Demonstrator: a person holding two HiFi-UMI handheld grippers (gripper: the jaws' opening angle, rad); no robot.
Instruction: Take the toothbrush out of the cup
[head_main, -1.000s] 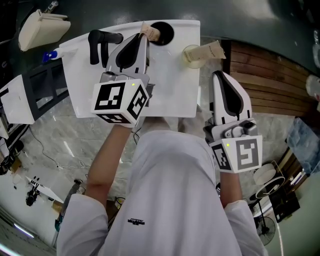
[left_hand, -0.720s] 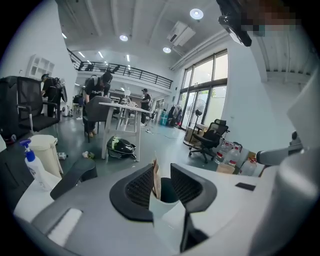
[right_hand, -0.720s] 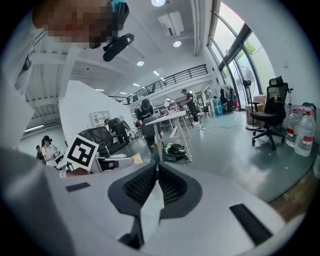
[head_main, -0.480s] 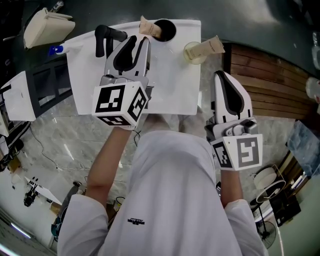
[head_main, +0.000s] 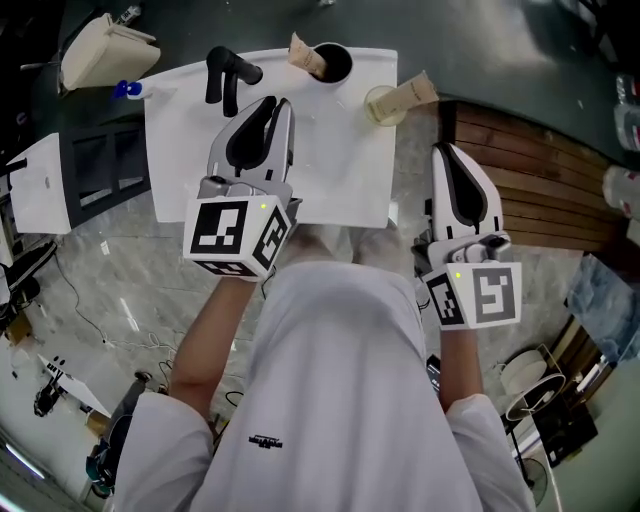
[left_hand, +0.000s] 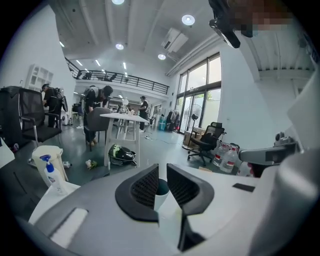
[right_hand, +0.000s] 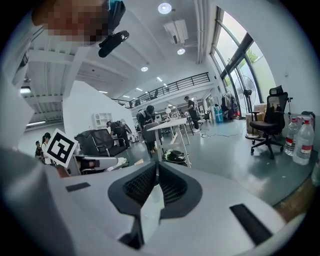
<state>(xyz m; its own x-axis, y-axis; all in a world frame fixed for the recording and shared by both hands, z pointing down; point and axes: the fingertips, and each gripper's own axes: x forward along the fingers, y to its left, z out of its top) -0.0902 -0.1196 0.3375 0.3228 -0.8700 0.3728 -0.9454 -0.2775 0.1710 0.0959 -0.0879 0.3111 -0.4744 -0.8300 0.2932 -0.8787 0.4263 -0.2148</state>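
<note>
Toothbrush: not identified with certainty. Two candidates are noted at the far edge of the white table (head_main: 340, 180). A beige piece (head_main: 303, 52) leans at the rim of a dark cup (head_main: 333, 62) at 12 o'clock. A beige tube-like piece (head_main: 415, 92) sits at a pale cup (head_main: 381, 106) at 1 o'clock; whether it is in the cup or against it cannot be told. Neither piece is out of its place and both cups are untouched.

Left gripper (head_main: 273, 102): held above the table's middle, pointed toward 12 o'clock. Its jaws are parted by a narrow gap, with nothing between the pads. The dark cup is sighted through that gap in the left gripper view, well beyond the tips.

Right gripper (head_main: 446, 152): held off the table's 3 o'clock edge, jaws pressed fully together, empty.

Step judged: approach; grasp not yet begun. A black fixture (head_main: 228, 75) stands at 11 o'clock of the left gripper, near the line of approach.

Next move, as judged: the left jaws would need widening, then bringing onto the beige piece above the cup's rim and closing on it alone. A straight upward pull is called for so that the cup is not tipped. The right gripper could be used to steady the cup.
</note>
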